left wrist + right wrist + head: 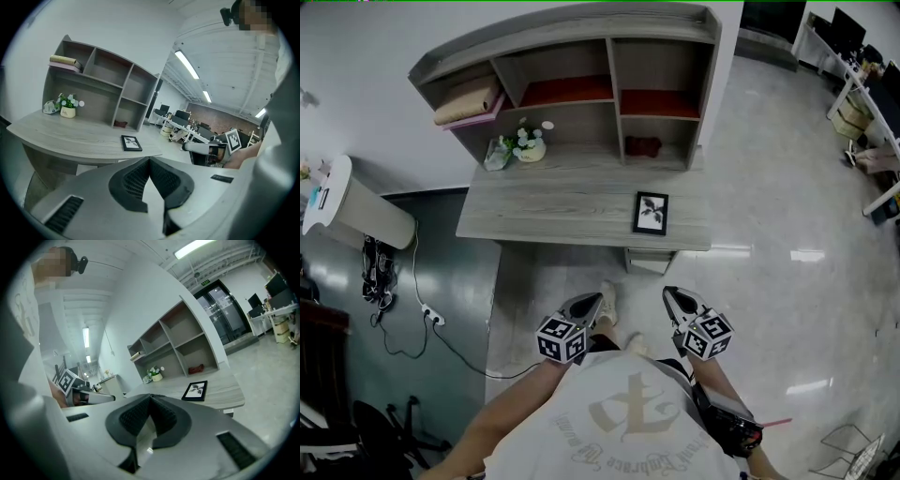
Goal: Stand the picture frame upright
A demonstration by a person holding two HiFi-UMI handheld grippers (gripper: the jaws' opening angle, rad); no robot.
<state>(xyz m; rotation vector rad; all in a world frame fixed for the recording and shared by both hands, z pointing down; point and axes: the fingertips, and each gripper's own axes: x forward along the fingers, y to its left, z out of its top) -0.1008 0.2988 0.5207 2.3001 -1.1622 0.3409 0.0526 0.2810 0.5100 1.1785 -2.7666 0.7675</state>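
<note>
A black picture frame (651,213) with a white leaf print lies flat near the front right edge of the grey desk (553,211). It also shows in the left gripper view as the frame (131,143) and in the right gripper view as the frame (195,390). My left gripper (592,302) and right gripper (671,295) hang side by side over the floor, short of the desk's front edge. Both are shut, with nothing between their jaws. The left gripper (150,161) and right gripper (150,396) point toward the desk.
A shelf unit (581,84) stands at the back of the desk, with a small flower pot (528,143), a dark red item (642,146) and folded cloth (467,101). A white cylinder (352,208) and floor cables (422,314) lie left. Office desks (862,103) stand far right.
</note>
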